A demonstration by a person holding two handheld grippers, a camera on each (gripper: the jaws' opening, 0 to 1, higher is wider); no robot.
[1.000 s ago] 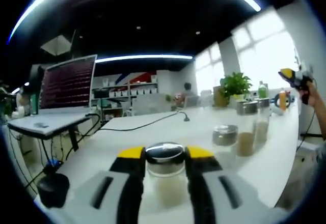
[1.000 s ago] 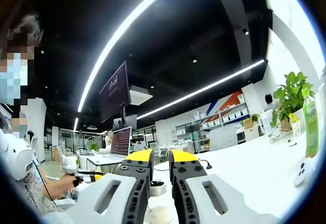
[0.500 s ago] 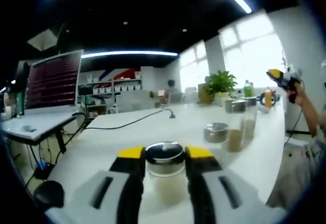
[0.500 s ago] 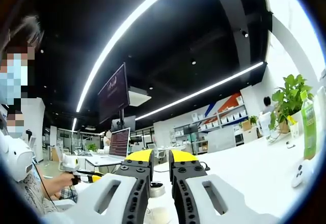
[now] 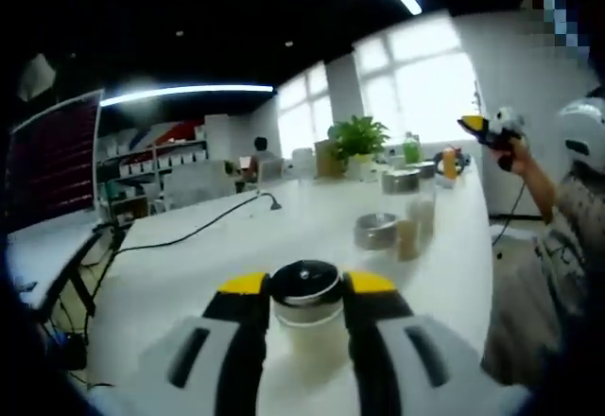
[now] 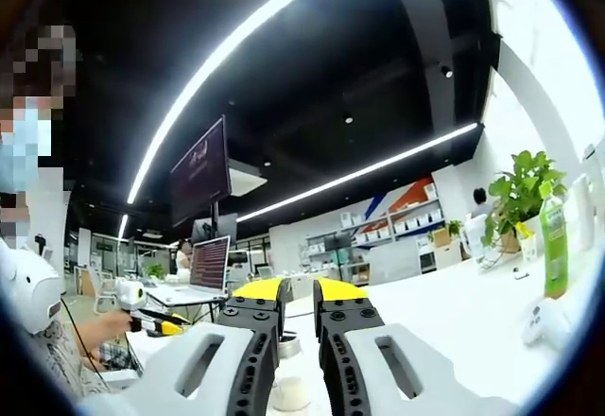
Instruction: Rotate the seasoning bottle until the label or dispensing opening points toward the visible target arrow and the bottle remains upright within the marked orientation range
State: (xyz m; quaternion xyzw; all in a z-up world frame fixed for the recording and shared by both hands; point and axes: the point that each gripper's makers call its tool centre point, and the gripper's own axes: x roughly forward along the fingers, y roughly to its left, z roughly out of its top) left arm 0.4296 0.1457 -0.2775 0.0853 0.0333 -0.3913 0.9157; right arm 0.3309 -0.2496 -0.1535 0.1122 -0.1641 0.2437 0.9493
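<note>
- Between the left gripper (image 5: 304,298) jaws: seasoning bottle (image 5: 305,317), clamped upright over the white worktop (image 5: 198,255).
- Best turned slowly about its own axis, kept vertical, grip firm; no target arrow seen.
- Right gripper (image 6: 298,307) jaws nearly shut, holding nothing.

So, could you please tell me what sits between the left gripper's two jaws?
The seasoning bottle, upright with its metal cap, in the left gripper view.

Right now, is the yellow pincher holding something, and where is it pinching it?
The left gripper holds the seasoning bottle, with its jaws against the two sides of the glass, just under the shiny cap. The right gripper holds nothing.
</note>
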